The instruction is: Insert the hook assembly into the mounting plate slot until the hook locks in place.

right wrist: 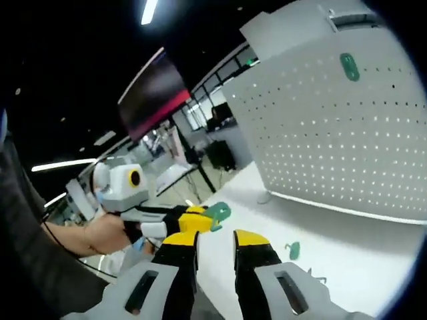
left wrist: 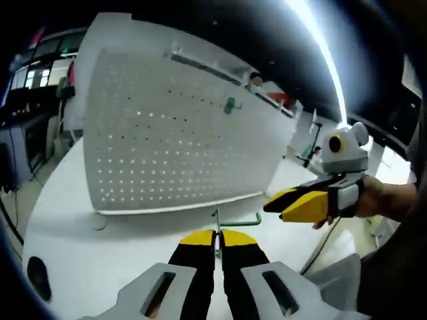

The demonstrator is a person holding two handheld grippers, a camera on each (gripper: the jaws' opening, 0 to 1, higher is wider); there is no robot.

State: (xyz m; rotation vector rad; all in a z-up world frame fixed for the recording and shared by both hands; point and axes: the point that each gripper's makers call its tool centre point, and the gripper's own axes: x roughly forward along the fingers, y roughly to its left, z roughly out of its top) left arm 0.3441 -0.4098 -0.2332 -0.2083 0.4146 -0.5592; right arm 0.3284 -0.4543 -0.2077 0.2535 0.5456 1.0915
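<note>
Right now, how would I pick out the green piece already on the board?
Find the white pegboard standing on the table. High on its face sits one small green clip. Unlike the green hook clamped in the left gripper and the green piece lying on the table, it hangs on the board itself.

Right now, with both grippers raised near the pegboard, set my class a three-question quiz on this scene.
1. True or false: the left gripper is shut on a green hook.
2. The right gripper is: A) open and empty; B) shut on a hook; C) shut on a cable.
3. Fill in: the mounted hook already hangs on the white ___.
Key: 1 true; 2 A; 3 pegboard.
</note>
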